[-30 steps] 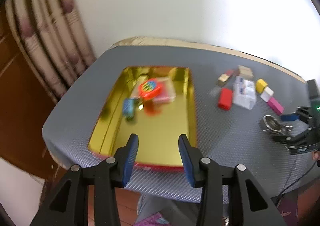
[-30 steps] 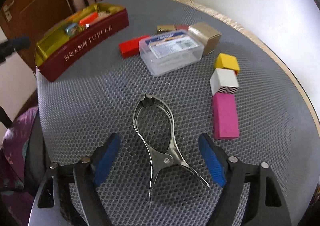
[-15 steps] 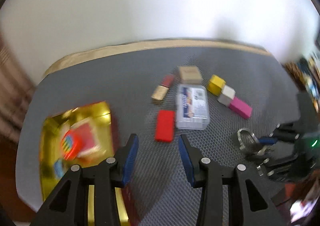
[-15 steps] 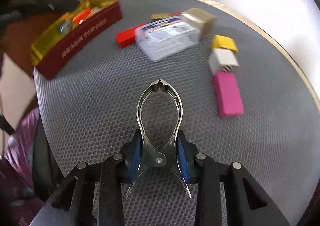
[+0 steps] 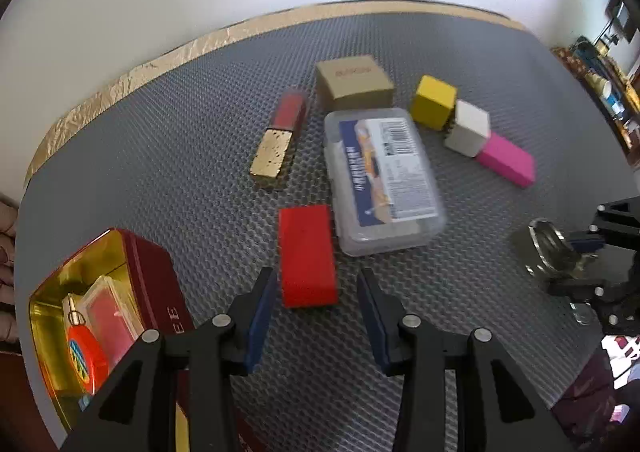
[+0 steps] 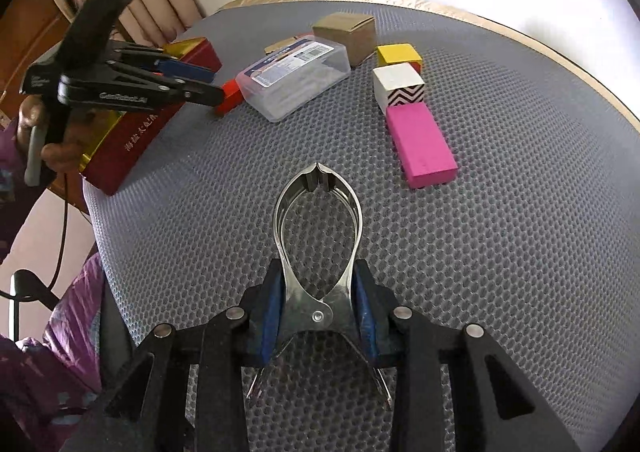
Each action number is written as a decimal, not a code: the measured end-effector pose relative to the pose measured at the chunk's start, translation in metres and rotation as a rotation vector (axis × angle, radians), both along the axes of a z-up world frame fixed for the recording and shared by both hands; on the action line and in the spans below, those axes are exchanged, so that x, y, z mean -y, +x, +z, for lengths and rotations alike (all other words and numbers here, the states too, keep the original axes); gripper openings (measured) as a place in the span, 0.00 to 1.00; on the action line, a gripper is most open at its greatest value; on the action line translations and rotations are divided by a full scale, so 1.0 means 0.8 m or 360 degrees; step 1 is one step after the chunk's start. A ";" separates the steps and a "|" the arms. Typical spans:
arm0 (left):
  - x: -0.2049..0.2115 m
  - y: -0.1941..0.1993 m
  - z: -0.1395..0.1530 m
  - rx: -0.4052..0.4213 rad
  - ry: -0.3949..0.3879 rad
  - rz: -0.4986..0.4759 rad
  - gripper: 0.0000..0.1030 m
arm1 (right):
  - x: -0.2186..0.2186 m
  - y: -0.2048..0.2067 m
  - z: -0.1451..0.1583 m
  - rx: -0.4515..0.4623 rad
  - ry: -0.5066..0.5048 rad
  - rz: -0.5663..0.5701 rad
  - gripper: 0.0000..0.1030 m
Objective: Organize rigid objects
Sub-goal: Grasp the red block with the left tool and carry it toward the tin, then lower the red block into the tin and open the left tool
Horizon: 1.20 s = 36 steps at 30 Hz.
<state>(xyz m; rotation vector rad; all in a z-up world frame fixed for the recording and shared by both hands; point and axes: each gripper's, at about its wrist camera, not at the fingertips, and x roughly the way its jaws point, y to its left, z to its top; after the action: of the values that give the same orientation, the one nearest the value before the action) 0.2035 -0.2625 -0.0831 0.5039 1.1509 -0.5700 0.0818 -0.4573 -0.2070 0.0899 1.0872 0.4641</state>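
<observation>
My left gripper is open and points down at the grey mat. The near end of a red block lies between its blue fingertips without touching them. In the right wrist view the left gripper hovers at the red block, beside the red tin. My right gripper is shut on a steel spring clip, which it holds by the pivot with the looped jaws pointing forward. The left wrist view shows that clip in the right gripper at the far right.
The red tin, gold inside, holds an orange round item and a clear case. On the mat lie a clear plastic box, a kraft box, a red-and-gold bar, a yellow cube, a white cube and a pink block.
My left gripper swung from above the tin over to the red block and came lower. My right gripper closed on the steel clip, which now sits firmly between its pads.
</observation>
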 end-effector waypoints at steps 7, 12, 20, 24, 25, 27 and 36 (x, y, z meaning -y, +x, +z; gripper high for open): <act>-0.005 0.036 -0.022 -0.0123 -0.0041 0.0041 0.41 | 0.000 0.013 -0.003 -0.0010 0.0030 -0.0007 0.31; -0.019 0.040 -0.022 -0.0145 -0.0131 0.0174 0.29 | -0.004 0.019 -0.005 -0.0040 0.0012 -0.0009 0.31; -0.074 -0.030 0.021 -0.0127 -0.0362 0.0371 0.29 | -0.027 0.029 -0.008 -0.0051 -0.0019 -0.0037 0.31; -0.133 -0.066 0.060 -0.0061 -0.0472 0.0514 0.29 | -0.032 0.030 -0.008 -0.0055 -0.0028 -0.0048 0.31; -0.146 -0.076 0.068 -0.0041 -0.0482 0.0557 0.29 | -0.034 0.031 -0.007 -0.0058 -0.0031 -0.0051 0.31; -0.187 -0.092 0.084 0.0008 -0.0496 0.0672 0.29 | -0.036 0.032 -0.008 -0.0062 -0.0035 -0.0054 0.31; -0.282 -0.082 0.055 0.0079 -0.0285 0.0911 0.29 | -0.043 0.034 -0.010 -0.0084 -0.0005 -0.0104 0.31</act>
<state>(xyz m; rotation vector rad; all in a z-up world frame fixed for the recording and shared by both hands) 0.1378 -0.0372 -0.0391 0.0228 1.1199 -0.1582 0.1092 -0.4232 -0.2154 0.1354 1.1330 0.4030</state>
